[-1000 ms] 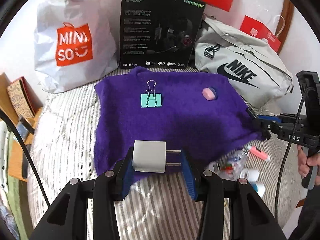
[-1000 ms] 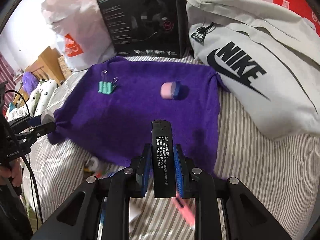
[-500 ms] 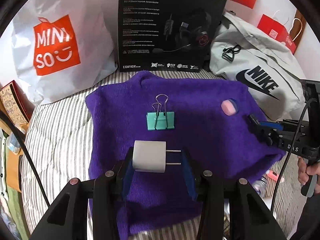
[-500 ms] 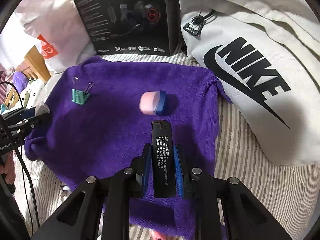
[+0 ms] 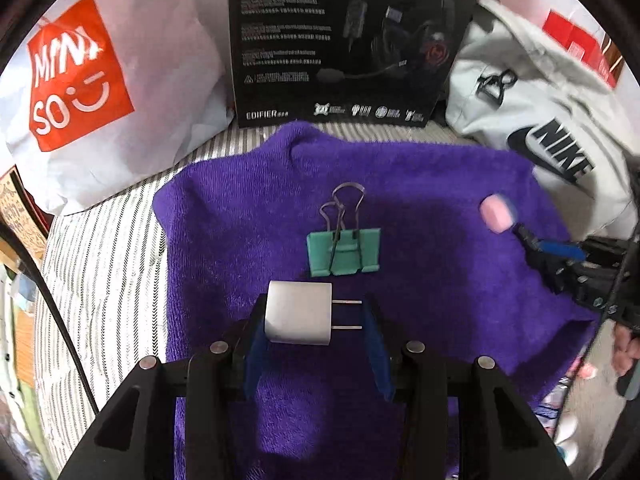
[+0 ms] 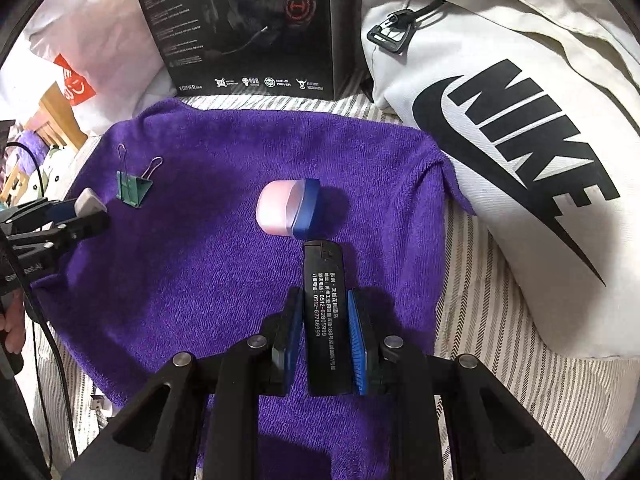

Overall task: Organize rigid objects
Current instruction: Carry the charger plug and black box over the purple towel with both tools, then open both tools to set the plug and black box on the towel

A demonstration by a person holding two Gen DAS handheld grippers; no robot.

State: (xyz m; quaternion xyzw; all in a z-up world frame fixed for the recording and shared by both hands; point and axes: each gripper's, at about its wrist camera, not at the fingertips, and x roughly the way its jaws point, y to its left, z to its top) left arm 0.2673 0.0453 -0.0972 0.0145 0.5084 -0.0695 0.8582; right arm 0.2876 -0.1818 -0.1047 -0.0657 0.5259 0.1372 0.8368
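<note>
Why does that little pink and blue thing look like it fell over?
The pink and blue case lies on its side on the purple towel, just ahead of the black lighter in the right gripper. Its blue part sits slanted against the pink part. Nothing looks spilled or broken.

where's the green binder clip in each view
Left wrist view: the green binder clip lies mid-frame on the purple towel, just beyond the white charger held in the left tongs.
Right wrist view: the clip is far left on the towel.
Shared landmark: the black headset box behind the towel.
</note>
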